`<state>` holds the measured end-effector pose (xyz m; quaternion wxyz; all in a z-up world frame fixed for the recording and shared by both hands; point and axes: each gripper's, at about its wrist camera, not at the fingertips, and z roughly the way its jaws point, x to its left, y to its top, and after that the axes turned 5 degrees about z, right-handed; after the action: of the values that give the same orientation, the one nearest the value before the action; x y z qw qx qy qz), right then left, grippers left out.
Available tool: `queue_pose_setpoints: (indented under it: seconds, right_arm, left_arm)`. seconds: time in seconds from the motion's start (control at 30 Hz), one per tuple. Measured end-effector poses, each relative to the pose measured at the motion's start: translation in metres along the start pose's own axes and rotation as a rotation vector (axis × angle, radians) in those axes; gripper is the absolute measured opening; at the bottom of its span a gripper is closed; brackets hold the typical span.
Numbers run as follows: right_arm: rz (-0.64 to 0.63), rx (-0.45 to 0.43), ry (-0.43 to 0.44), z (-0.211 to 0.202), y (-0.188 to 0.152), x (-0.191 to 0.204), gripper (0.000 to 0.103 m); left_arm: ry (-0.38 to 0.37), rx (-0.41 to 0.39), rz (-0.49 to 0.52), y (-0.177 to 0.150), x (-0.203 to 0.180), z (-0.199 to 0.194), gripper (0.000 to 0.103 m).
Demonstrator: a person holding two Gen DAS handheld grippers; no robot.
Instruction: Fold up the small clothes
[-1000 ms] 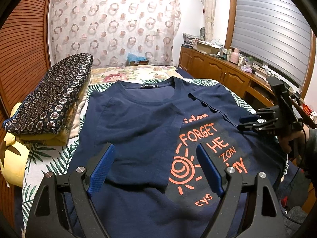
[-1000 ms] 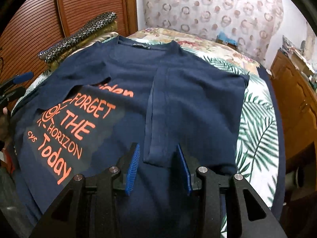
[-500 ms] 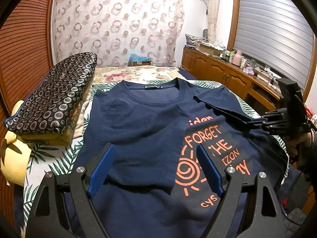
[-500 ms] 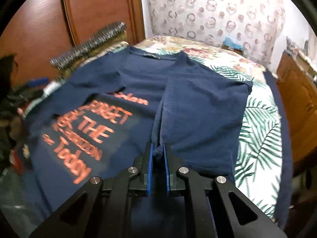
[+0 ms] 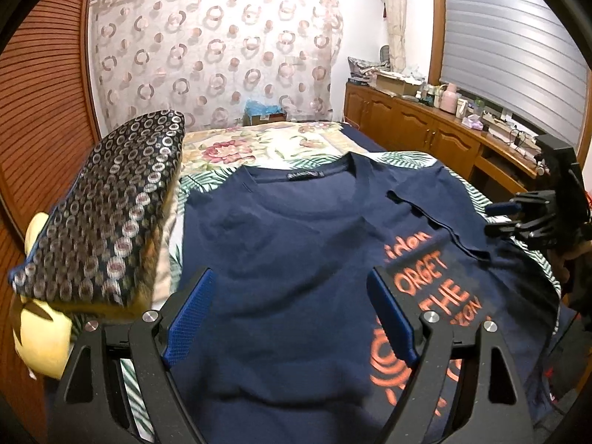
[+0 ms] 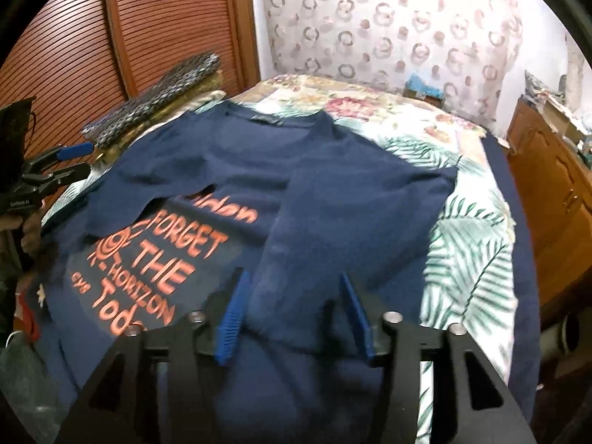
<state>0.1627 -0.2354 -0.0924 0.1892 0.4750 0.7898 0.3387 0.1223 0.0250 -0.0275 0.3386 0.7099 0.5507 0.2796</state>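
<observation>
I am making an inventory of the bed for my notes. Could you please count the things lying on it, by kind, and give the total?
Navy T-shirt: 1
Ring-patterned cushion: 1
Yellow pillow under it: 1
Total: 3, on the leaf-print bedspread. Both grippers, left and right, are open above the shirt.

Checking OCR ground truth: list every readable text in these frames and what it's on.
"FORGET THE HORIZON", orange print on the navy blue cotton T-shirt.
"Tod", below it, cut off by the right gripper.
"iden", top line, partly under a folded sleeve.
"cys", small, beside the sun graphic.
Black neck label: too small to read.
</observation>
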Motion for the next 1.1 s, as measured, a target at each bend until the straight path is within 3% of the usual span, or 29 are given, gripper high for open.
queue_pose_setpoints:
  seconds: [0.1,0.2,0.4,0.77,1.1]
  right_arm:
    - [0.019,-0.003,-0.052,0.012,0.009,-0.016,0.055]
    - [0.037,0.007,-0.082,0.028,0.017,-0.030,0.055]
    - [0.044,0.029,-0.080,0.058,0.030,-0.043,0.055]
    - [-0.016,0.019,-0.083,0.078,0.033,-0.044,0.059]
    - [-0.014,0.024,-0.068,0.077,0.033,-0.049,0.065]
  left_arm:
    - [0.019,0.013,0.017,0.012,0.009,0.012,0.082]
    - [0.022,0.038,0.022,0.025,0.017,0.025,0.070]
    - [0.033,0.101,0.017,0.047,0.032,0.063,0.057]
    - [0.095,0.231,0.002,0.056,0.045,0.132,0.046]
    - [0.075,0.277,-0.063,0.052,0.053,0.152,0.043]
